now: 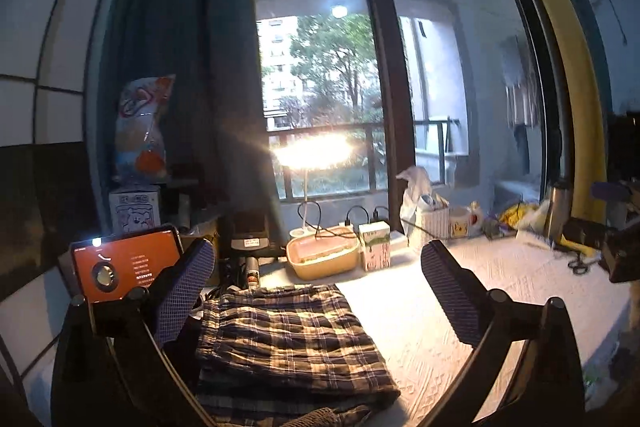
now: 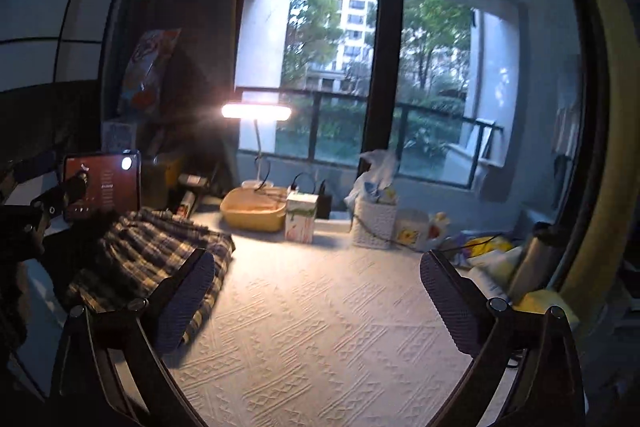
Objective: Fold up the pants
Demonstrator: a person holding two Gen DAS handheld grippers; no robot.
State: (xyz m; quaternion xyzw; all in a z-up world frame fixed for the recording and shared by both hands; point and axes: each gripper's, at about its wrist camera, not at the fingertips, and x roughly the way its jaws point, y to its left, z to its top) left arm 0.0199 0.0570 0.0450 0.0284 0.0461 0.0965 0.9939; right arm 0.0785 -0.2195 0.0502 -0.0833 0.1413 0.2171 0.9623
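Left wrist view: low over the table [image 1: 460,307], close above the folded pants [image 1: 288,331], facing the far window [image 1: 320,87]. Right wrist view: further right and slightly higher, facing the same window [image 2: 352,67], pants [image 2: 152,259] off to the left. Shared by both: desk lamp [image 1: 312,151] [image 2: 256,111], tablet [image 1: 124,259] [image 2: 102,185], yellow container [image 1: 322,257] [image 2: 254,213].

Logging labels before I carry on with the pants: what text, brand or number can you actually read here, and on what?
None can be read.
Phone: white lines on orange screen, too small.
Carton: print blurred.
Snack bag: lettering blurred.
White box: bear drawing, characters illegible.
Mug: picture only.
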